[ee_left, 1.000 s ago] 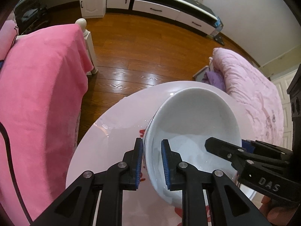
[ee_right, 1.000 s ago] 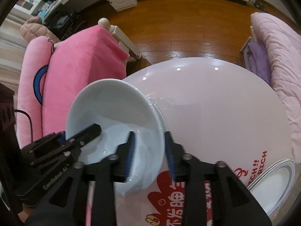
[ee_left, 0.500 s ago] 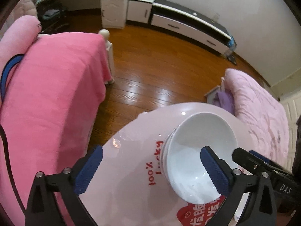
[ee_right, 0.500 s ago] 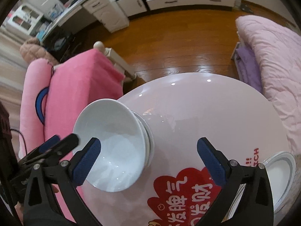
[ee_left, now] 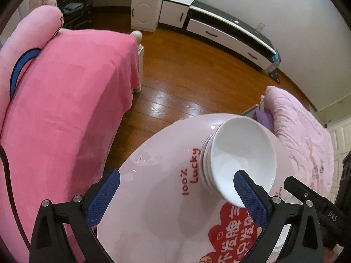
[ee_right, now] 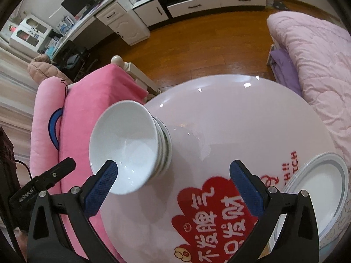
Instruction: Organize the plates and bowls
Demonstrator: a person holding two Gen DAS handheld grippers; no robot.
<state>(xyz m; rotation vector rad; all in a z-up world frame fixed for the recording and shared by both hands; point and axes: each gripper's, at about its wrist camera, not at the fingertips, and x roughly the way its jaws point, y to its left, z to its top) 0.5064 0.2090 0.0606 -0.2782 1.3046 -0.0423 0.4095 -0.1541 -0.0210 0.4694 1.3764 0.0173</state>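
Note:
A stack of white bowls [ee_left: 240, 155] [ee_right: 129, 144] stands on the round pink table [ee_left: 158, 175] [ee_right: 241, 118]. My left gripper [ee_left: 175, 195] hangs above the table, open wide, its right blue pad just in front of the stack's near rim, nothing between the pads. My right gripper [ee_right: 175, 188] is open wide too, its left pad in front of the bowls' rim, touching nothing. A stack of white plates [ee_right: 318, 192] with grey rims lies at the table's right edge, beside the right gripper's right finger.
A bed under a pink blanket [ee_left: 61, 100] [ee_right: 87, 100] stands close on the table's left. Another bed with a pale pink quilt [ee_left: 307, 135] [ee_right: 311, 50] is to the right. Wooden floor [ee_left: 186, 72] and low white cabinets [ee_left: 219, 26] lie beyond.
Both grippers let go of the top bowl's rim and opened wide. Both then drew up and back from the stack, which now looks smaller and stands by itself.

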